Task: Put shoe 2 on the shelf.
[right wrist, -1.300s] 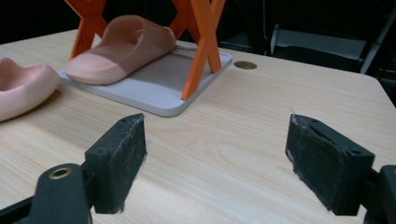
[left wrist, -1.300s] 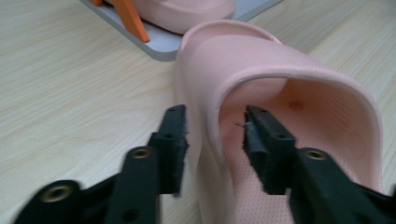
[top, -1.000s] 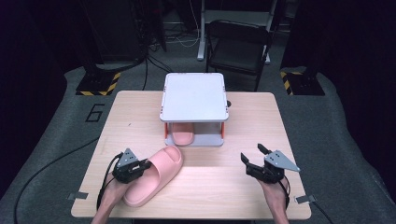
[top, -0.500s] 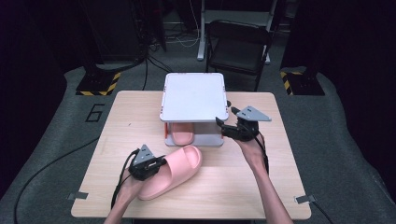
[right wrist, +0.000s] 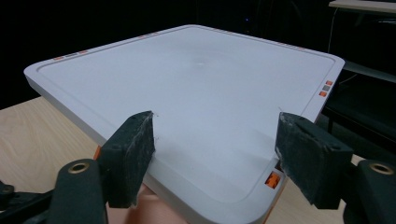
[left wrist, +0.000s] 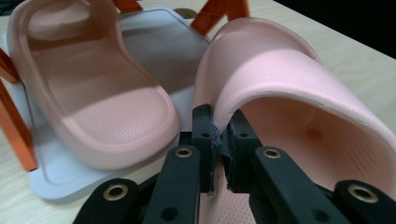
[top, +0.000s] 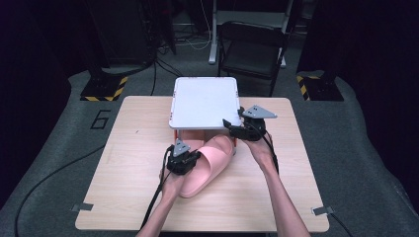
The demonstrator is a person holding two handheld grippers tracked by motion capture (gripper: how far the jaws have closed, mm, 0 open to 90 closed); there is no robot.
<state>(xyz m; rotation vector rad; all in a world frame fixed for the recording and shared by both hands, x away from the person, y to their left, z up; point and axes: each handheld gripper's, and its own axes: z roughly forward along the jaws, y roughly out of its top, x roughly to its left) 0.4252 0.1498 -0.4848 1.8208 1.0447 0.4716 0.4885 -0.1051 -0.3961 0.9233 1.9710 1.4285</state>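
Nearest the person, two bare forearms come up from the bottom of the high view, their elbows cut off by the frame edge, and reach over the pale wooden counter (top: 123, 163). The left gripper (top: 190, 158) has its jaws pinched tight on the edge of a pink slipper's strap; in the left gripper view the jaws meet on that thin lip of foam and the strap arches away over the right-hand jaw. This held slipper (top: 207, 165) lies slantwise on the counter with its heel toward the person and its toe touching the front edge of a small two-tier rack (top: 205, 101). A second pink slipper (left wrist: 88, 93) already lies on the rack's grey lower shelf between orange legs; from above the white top shelf hides nearly all of it, so just a sliver shows. Farther on, the right gripper (top: 231, 126) hovers at the rack's front right corner with its jaws spread wide and nothing between them; its own view looks across the blank white top shelf, and whether the jaws touch the rim is hard to judge. Beyond the counter stands a dark folding chair (top: 254, 47), half lost in shadow.
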